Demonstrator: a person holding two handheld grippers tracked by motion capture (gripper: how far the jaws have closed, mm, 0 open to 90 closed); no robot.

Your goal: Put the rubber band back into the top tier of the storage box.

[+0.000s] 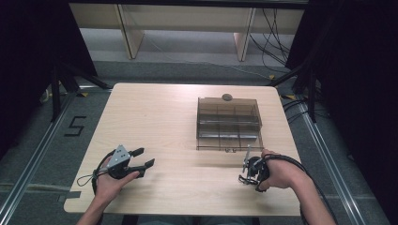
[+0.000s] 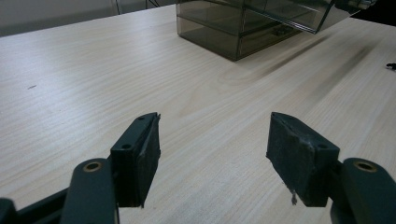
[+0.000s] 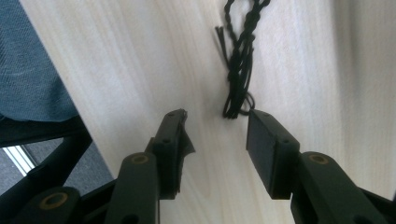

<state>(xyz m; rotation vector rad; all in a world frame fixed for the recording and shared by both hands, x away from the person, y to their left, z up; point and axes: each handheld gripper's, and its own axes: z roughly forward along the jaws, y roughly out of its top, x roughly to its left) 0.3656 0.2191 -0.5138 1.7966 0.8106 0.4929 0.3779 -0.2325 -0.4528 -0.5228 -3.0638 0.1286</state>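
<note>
Box [image 1: 228, 123] sits untouched near the table's [image 1: 155, 117] right edge; both my grippers, left [image 1: 143, 158] and right [image 1: 247, 171], gape empty, so nothing's started.

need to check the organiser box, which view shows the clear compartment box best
The high view: the whole compartment box sits on the table, dividers and a small round thing on its far rim visible. The left gripper view catches just a near corner at its top edge.
</note>
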